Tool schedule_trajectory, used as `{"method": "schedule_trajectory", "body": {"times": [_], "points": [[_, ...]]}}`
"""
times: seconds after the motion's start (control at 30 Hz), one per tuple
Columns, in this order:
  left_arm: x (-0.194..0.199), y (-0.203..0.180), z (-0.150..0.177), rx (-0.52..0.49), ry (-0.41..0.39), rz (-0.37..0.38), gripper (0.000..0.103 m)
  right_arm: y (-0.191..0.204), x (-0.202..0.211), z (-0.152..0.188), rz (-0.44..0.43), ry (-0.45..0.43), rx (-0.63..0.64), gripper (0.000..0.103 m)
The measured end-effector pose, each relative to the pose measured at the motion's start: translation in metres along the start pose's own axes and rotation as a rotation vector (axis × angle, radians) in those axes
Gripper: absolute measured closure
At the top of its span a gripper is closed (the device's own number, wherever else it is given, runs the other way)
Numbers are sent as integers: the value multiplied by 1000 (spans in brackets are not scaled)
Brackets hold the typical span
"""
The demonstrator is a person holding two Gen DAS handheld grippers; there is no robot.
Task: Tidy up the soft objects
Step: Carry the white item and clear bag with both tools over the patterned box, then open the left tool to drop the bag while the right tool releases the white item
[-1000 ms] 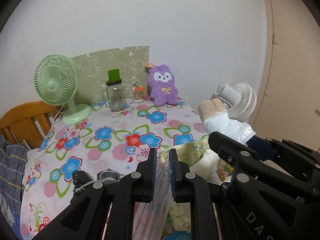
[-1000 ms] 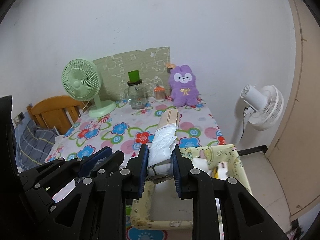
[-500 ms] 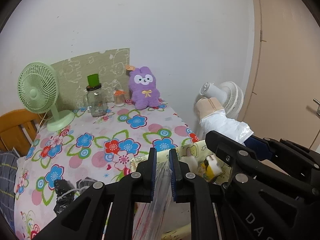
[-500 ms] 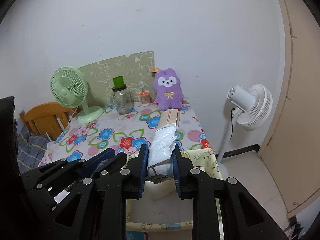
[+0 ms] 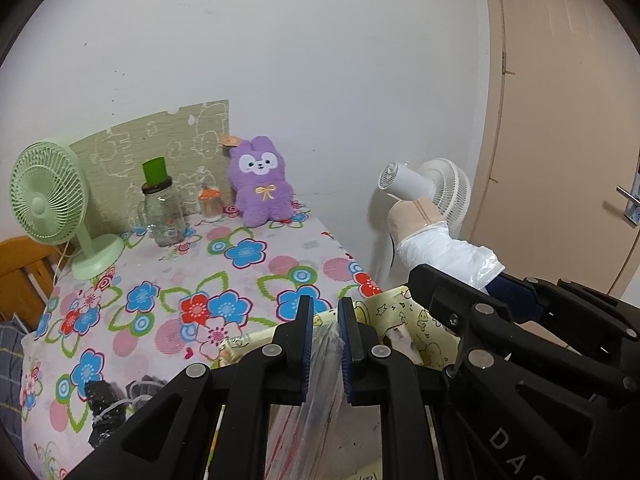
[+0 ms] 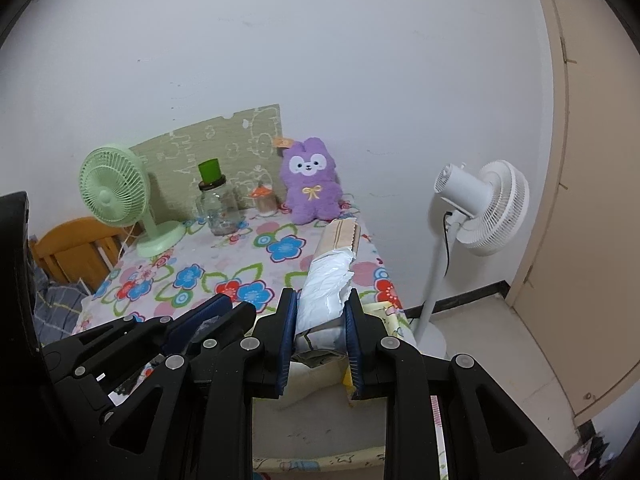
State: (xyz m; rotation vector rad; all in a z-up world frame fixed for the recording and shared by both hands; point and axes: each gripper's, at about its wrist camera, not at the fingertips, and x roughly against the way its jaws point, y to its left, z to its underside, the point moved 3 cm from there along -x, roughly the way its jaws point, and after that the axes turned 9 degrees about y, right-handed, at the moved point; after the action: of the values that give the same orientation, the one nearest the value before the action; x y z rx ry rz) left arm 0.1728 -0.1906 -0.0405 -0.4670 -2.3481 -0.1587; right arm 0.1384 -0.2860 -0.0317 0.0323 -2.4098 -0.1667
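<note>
Room: white wall behind a table (image 5: 168, 320) under a flowered cloth; a beige door on the right; a white standing fan (image 6: 484, 204) on the floor beyond the table's right edge.
Far edge of table: a green fan (image 5: 48, 204), a glass jar (image 5: 162, 212) and a purple plush rabbit (image 5: 262, 188) leaning on a patterned board.
Right tongs (image 6: 320, 336): pinching a white plastic-wrapped roll (image 6: 326, 284) low down, the pads pressed on both its sides.
Roll's long axis: straight ahead from the right tongs, its tan end reaching toward the table's far right corner.
Left tongs (image 5: 322, 352): pressed together on a sheet of thin clear plastic (image 5: 320, 400), which hangs down between the pads.
Yellow fabric bin (image 5: 424, 320): just off the table's near right corner, directly below and ahead of both tongs, with small items inside.
Deciding relation: the bin's opening appears to sit right under the roll, so the right hand looks the nearer one to lower it in, tan end first.
</note>
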Motion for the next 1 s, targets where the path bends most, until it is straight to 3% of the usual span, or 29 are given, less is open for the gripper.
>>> {"method": "schedule_trajectory", "body": {"times": [0.53,0.7,0.8,0.9,1.0], "points": [[-50,-3,-1,-10,64,28,90,-18,-40,3,25,67,-48,76],[-64,3,4,-12,106,-23,71,-18,-53,8,28,102,-50,76],[-68,6,8,-1,139,-8,59,-17,-58,10,8,117,-53,76],[-67,8,12,-7,153,-8,36,-15,-61,12,-7,127,-55,76],[-64,9,16,-15,160,-11,30,-13,-63,14,-18,138,-56,76]]}}
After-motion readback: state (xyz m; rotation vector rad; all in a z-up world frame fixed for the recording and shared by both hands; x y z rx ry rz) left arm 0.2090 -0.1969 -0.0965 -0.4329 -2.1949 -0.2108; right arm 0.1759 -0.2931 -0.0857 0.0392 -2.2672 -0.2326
